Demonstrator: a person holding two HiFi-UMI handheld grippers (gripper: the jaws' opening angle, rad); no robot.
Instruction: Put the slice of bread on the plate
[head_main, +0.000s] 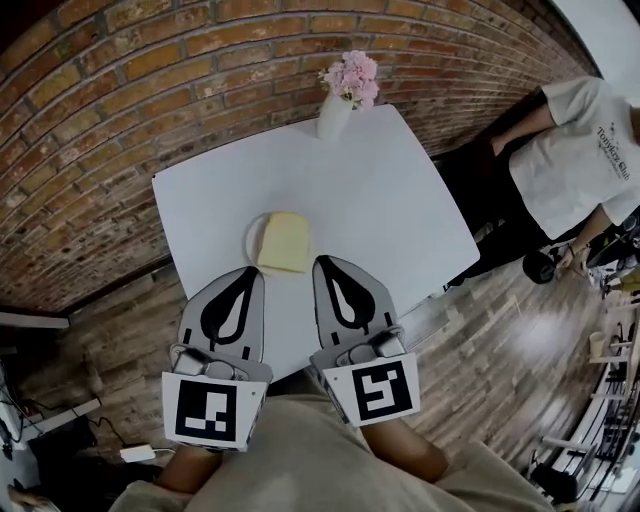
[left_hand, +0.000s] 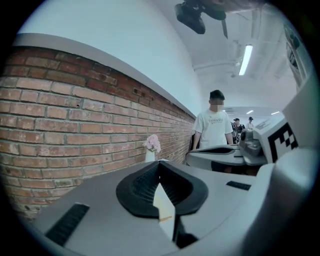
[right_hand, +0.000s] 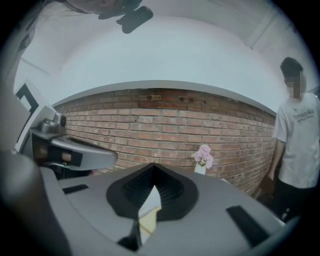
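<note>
White table (head_main: 400, 200) fills the middle of the head view. Nearest the person, the left gripper (head_main: 250, 275) and the right gripper (head_main: 326, 265) hang side by side over its near edge. Both have their jaws pressed together, with nothing between them. The bread (head_main: 284, 243) lies just beyond their tips, at 1 o'clock from the left and 11 o'clock from the right, equally near both. It rests flat on the plate (head_main: 252, 240), so I judge the task done. Farther, at 12 o'clock, stands a vase (head_main: 334, 115).
</note>
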